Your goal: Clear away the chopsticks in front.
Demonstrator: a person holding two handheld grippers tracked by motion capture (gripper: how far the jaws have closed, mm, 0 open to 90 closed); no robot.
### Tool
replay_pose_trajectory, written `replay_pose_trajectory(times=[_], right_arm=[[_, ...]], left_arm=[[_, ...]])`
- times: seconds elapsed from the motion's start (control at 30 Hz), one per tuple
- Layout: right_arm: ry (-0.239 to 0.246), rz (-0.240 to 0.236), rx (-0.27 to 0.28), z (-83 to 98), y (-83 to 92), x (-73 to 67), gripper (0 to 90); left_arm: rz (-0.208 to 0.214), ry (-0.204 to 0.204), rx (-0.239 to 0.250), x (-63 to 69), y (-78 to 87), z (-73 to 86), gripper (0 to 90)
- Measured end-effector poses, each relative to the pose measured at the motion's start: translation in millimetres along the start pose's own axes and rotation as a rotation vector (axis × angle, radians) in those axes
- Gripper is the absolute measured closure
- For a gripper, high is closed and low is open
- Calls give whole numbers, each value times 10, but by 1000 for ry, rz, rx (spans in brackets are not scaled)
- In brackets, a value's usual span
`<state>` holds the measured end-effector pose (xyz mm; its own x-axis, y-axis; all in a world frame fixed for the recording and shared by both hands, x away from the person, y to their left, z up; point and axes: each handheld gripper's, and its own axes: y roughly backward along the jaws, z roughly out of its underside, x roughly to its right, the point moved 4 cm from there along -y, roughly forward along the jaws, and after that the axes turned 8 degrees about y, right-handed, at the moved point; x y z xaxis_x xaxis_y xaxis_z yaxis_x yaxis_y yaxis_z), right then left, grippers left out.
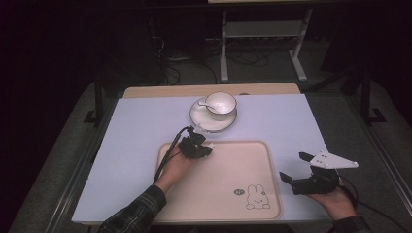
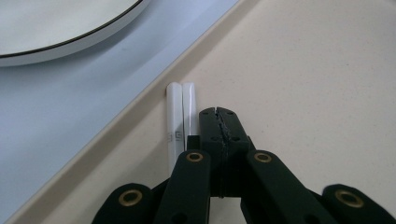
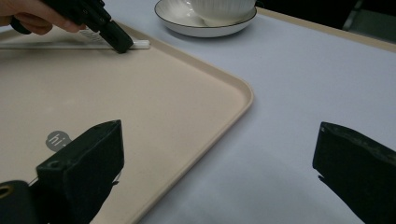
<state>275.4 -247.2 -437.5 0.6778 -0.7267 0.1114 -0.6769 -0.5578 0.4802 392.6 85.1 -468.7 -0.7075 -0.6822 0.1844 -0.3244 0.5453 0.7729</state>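
Where the high view looks down, the left gripper (image 1: 206, 148) sits at the far left edge of the beige tray (image 1: 252, 204), near the saucer (image 1: 204, 122) holding a cup (image 1: 221, 103); the right gripper (image 1: 297, 168) waits wide open at the right. In the left gripper view, closed jaws lie just beside white chopsticks (image 2: 181, 116), not around them. In the right gripper view, the chopsticks (image 3: 70, 45) run along the tray's far rim; reopening and straddling both sticks looks wisest.
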Motion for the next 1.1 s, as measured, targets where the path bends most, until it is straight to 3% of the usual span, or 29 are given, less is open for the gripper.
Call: replay_pose_trajectory(times=[0.23, 0.37, 0.47, 0.6, 0.67, 1.1], right_arm=[[2, -2, 1, -6, -10, 1, 13], [7, -5, -2, -16, -30, -2, 13], [6, -7, 0, -22, -32, -4, 13], [0, -7, 2, -19, -29, 6, 13], [0, -7, 5, -17, -26, 12, 13], [3, -3, 5, -25, -22, 6, 13]], left_arm=[[4, -5, 0, -8, 4, 5, 896], [17, 2, 9, -21, -77, -91, 896], [2, -13, 7, -23, -121, -154, 896], [-22, 3, 1, -93, -77, -131, 896], [-36, 7, -5, -136, -21, -82, 896], [-14, 60, -41, -267, 439, 433, 896]])
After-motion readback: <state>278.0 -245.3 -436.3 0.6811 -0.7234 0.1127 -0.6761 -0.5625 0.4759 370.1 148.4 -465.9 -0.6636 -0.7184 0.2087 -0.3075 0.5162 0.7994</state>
